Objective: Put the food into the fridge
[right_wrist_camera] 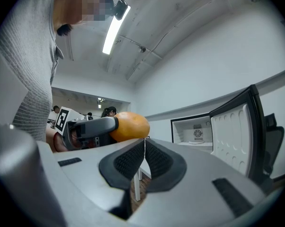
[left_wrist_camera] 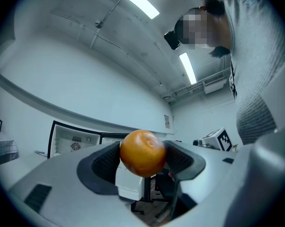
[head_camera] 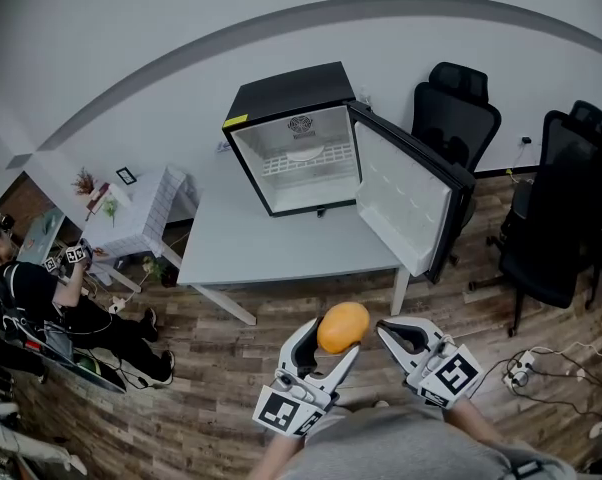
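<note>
An orange (head_camera: 342, 326) is held between the jaws of my left gripper (head_camera: 333, 340), low in the head view; the same orange (left_wrist_camera: 142, 152) fills the middle of the left gripper view. My right gripper (head_camera: 390, 332) is beside it to the right, jaws shut with nothing between them (right_wrist_camera: 144, 156). From the right gripper view the orange (right_wrist_camera: 128, 126) shows off to the left. The small black fridge (head_camera: 299, 133) stands on a white table (head_camera: 271, 243) ahead, its door (head_camera: 409, 198) swung open to the right, the inside empty with a wire shelf.
Black office chairs (head_camera: 454, 113) stand right of the table, another (head_camera: 561, 208) at far right. A person (head_camera: 51, 298) sits on the floor at left holding a marked cube. A white side table (head_camera: 141, 213) with small items stands left. Cables lie on the wood floor (head_camera: 521, 368).
</note>
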